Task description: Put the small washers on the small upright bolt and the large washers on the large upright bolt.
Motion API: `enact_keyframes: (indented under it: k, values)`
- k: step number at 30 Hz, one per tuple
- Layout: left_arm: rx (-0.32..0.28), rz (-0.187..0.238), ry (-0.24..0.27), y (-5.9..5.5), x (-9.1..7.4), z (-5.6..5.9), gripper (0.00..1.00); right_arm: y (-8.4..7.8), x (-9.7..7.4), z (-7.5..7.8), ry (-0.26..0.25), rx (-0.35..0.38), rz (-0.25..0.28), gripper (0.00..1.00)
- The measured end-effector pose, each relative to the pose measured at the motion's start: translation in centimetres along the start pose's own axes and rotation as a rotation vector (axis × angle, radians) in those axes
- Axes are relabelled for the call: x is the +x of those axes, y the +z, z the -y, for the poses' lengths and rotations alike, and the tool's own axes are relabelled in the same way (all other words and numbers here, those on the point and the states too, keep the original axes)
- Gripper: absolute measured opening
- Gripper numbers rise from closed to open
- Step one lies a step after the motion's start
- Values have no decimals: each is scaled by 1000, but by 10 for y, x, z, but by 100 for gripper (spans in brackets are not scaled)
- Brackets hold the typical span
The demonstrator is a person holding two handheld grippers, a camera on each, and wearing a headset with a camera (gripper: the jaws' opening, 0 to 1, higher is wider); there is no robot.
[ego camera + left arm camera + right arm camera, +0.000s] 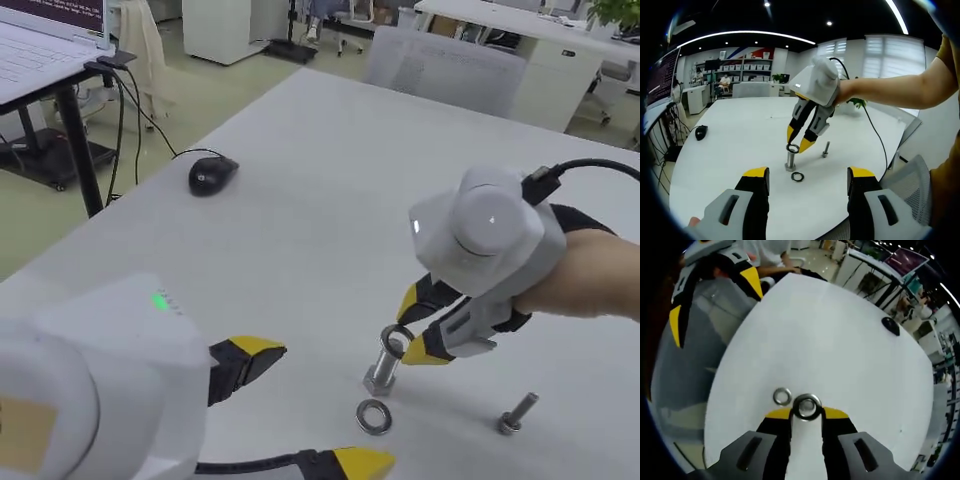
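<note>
two grippers over the white table, and the right one has the action. left gripper hangs low at the near edge, jaws spread wide, nothing between them. right gripper is clamped on the held washer, ring pinched flat at its tips. directly under it is the large bolt, head down on the table, shaft straight up. so the line that matters is vertical: washer hole over shaft tip. in the left gripper view the ring sits at the very top of that bolt; whether it's over the tip yet, can't tell. my call: it wants a straight drop and a release, and any tilt could hang it on the threads. small bolt stands well apart to the right, shaft bare as far as i can see. loose washer lies flat just beside the large bolt's base, on the left gripper's side, so that's the nearer tool for it
</note>
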State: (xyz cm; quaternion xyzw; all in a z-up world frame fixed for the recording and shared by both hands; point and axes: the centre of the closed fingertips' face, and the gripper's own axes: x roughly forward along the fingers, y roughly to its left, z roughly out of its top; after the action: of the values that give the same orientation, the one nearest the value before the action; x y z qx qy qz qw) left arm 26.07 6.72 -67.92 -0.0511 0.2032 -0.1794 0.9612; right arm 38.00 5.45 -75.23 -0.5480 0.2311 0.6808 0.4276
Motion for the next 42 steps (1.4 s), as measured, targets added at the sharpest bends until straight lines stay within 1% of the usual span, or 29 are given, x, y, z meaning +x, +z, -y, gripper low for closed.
enact_keyframes:
  k: [5,16,22,25,31,37,40,42]
  values:
    - [-8,5,4,0,0,-1,62,-1,5,-1,12,4,-2,22]
    - [-10,1,5,-1,0,0,62,-6,20,-3,33,0,-30,22]
    - [-13,-3,9,-2,1,-2,62,-10,28,-4,42,13,-31,22]
    - [-14,-3,8,-3,1,-2,62,-9,31,-5,45,24,-21,22]
    - [-13,-8,7,-4,1,-2,62,-14,43,-5,46,32,-30,22]
    - [-18,-9,8,-5,0,-3,62,-16,53,-6,54,40,-31,23]
    - [-20,-12,9,-6,-1,-3,62,-17,56,-8,58,41,-34,23]
    - [-25,-8,8,-5,-1,-3,62,-18,58,-8,56,24,-35,23]
